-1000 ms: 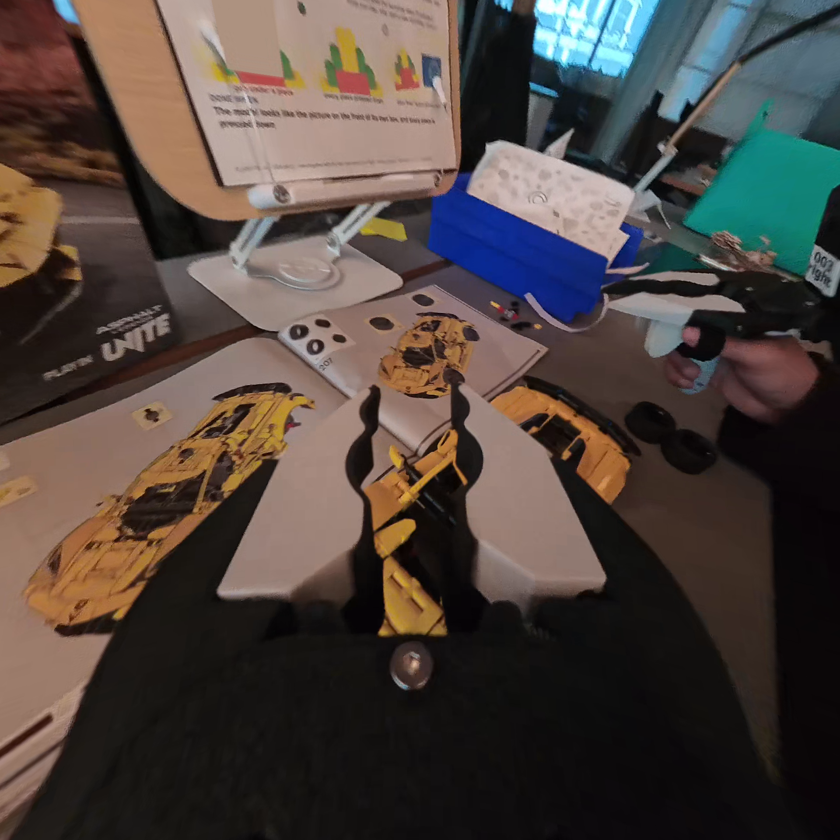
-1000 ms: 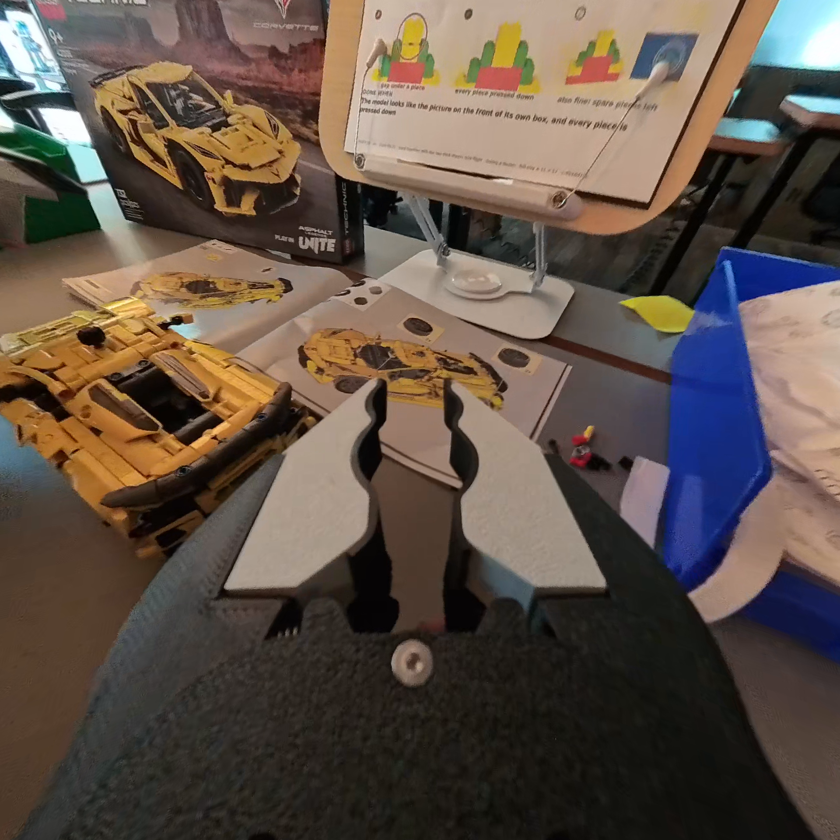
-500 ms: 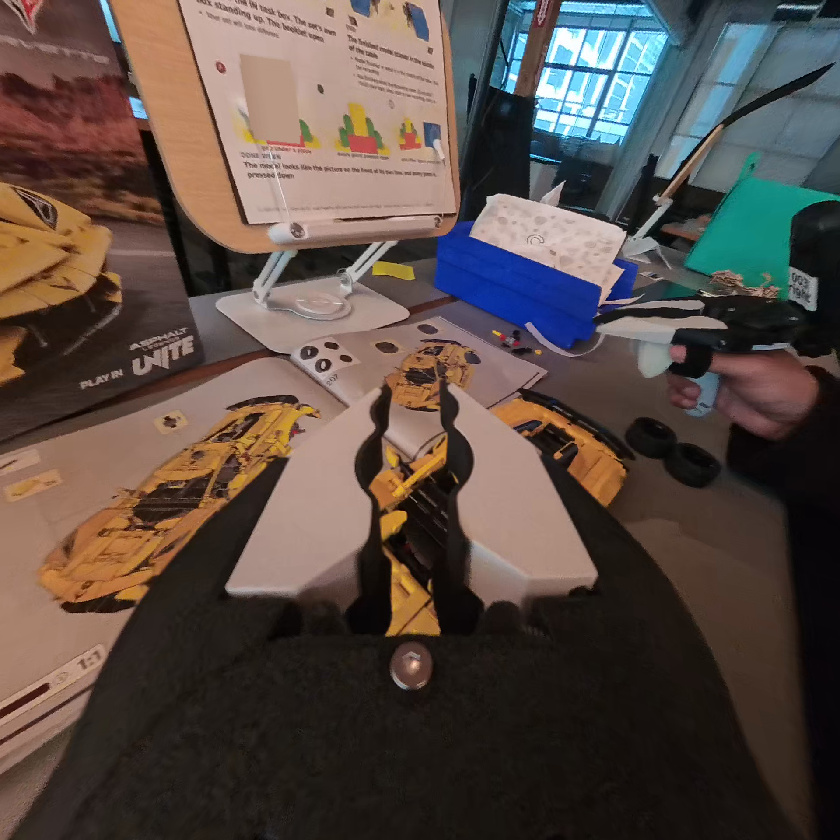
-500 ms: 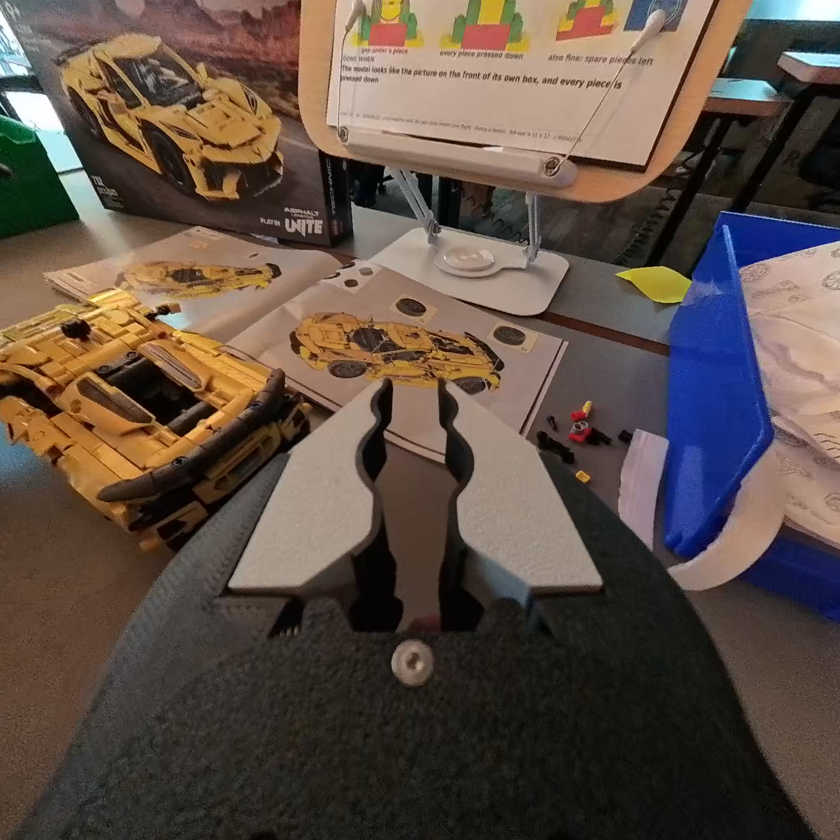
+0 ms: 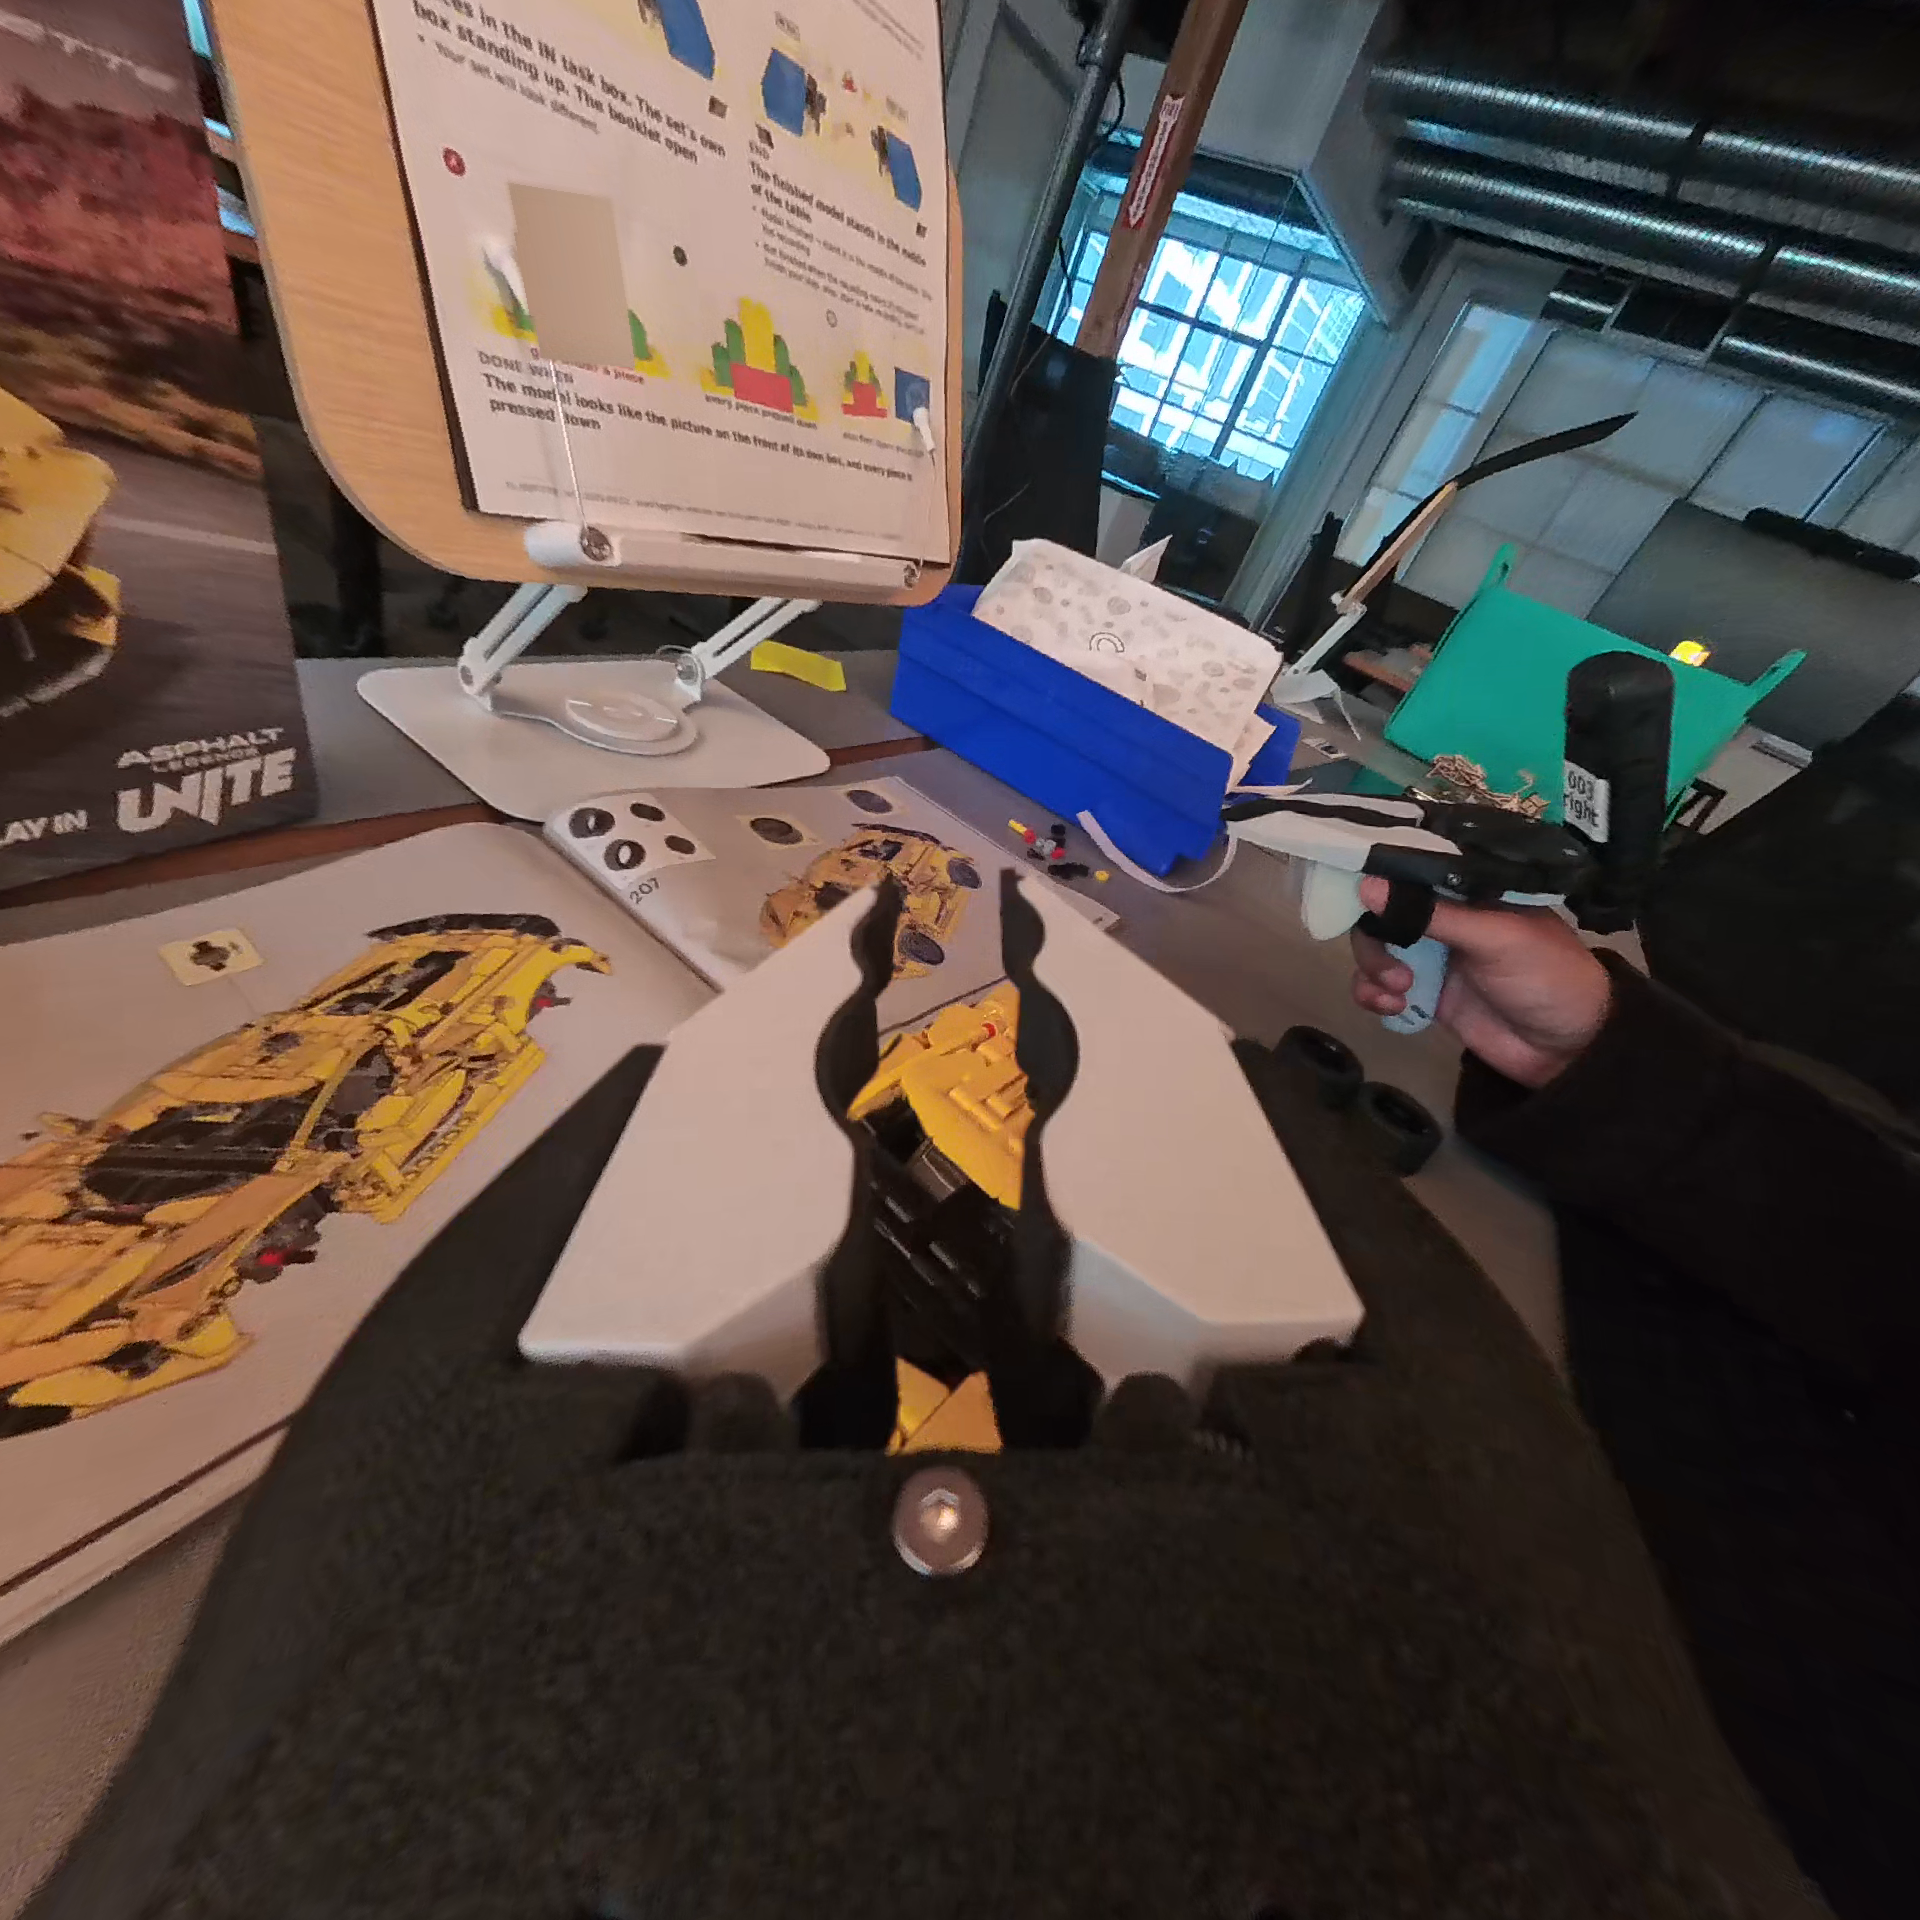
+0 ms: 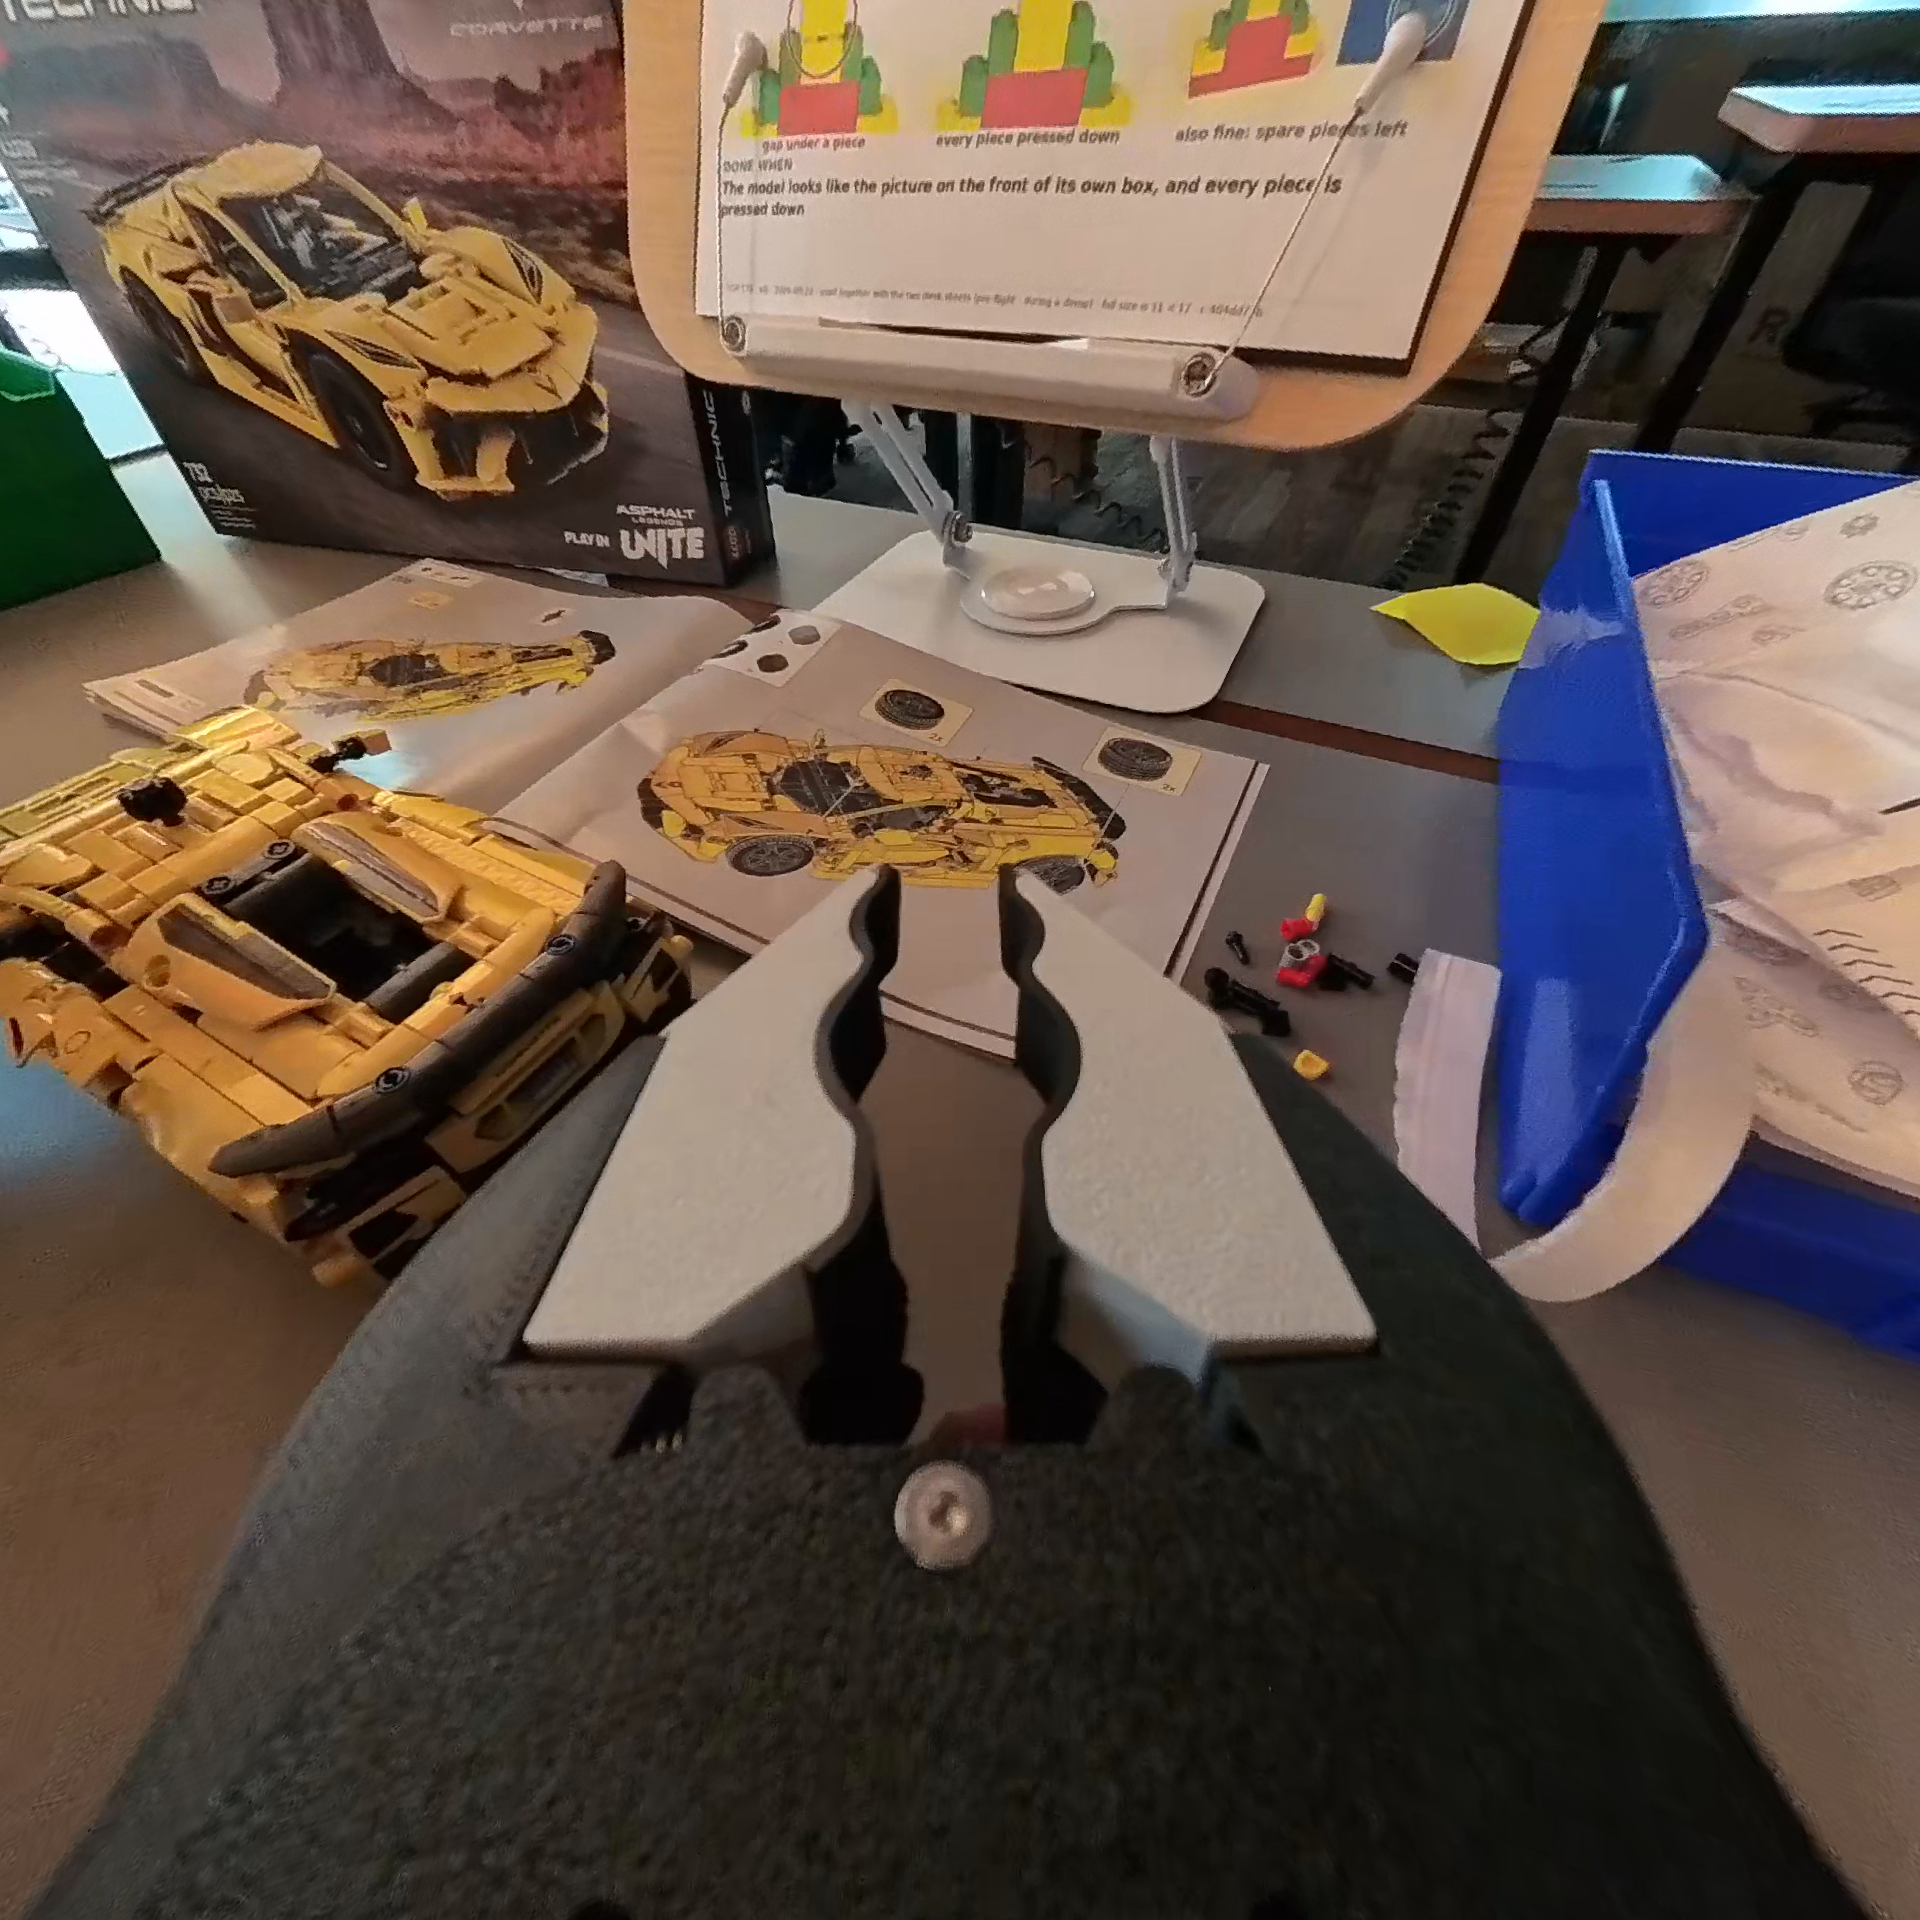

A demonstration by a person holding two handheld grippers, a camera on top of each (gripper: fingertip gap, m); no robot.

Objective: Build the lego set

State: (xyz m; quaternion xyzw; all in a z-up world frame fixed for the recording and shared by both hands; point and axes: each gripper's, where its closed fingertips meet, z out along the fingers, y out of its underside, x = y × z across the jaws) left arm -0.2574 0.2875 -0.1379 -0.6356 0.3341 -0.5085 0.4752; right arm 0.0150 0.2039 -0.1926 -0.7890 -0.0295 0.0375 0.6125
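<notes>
The yellow Lego car point(image 6: 312, 956) lies on the surface just beside the open instruction booklet point(image 6: 935, 831). It looks light but brittle: stiff plates pressed together, likely to shed parts if squeezed. The black rear bumper bar or the chassis sides seem the safest hold. The left gripper point(image 5: 940, 914) hangs over the car, slightly parted, clamping nothing visible. The right gripper point(image 6: 940, 894), near the car, is parted and empty. 2 black tyres point(image 5: 1361, 1096) wait beyond the car.

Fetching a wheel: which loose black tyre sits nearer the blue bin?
The tyre on the left in the left wrist view; its twin lies nearer the camera.
</notes>
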